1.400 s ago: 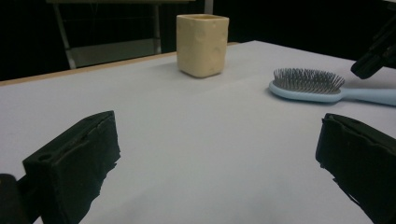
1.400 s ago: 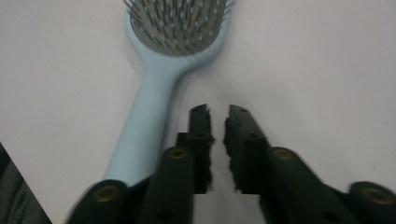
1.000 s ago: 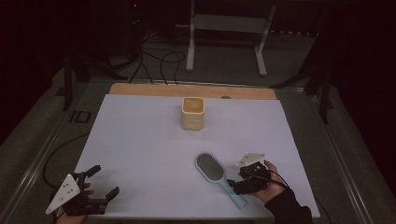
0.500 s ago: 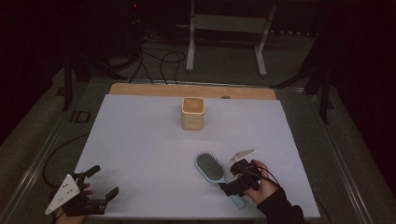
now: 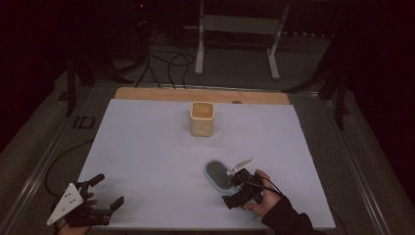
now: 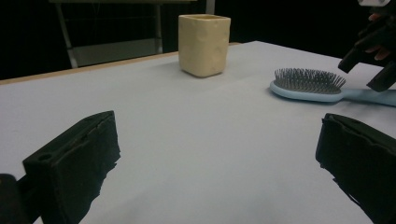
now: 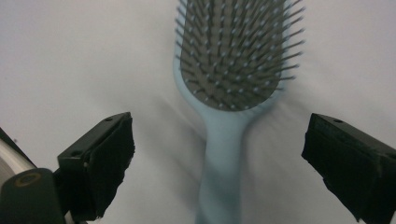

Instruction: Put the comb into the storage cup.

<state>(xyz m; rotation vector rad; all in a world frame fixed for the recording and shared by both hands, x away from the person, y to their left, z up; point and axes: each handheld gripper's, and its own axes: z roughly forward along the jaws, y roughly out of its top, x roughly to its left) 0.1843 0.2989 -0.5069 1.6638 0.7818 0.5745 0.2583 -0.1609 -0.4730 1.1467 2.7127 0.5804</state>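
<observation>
At the table's near right, the hairbrush lies flat, bristles up, head toward the cup, handle toward the person. The right claw hovers right over the handle; in the right gripper view the brush's long axis runs straight up between the jaws, handle centred. Jaws wide open, holding nothing, touching nothing as far as I can tell. The left claw is well apart at near left, also wide open and empty. Right hand is clearly nearer.

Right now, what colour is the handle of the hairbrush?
Light blue. The handle of the hairbrush shows best in the right gripper view.
</observation>
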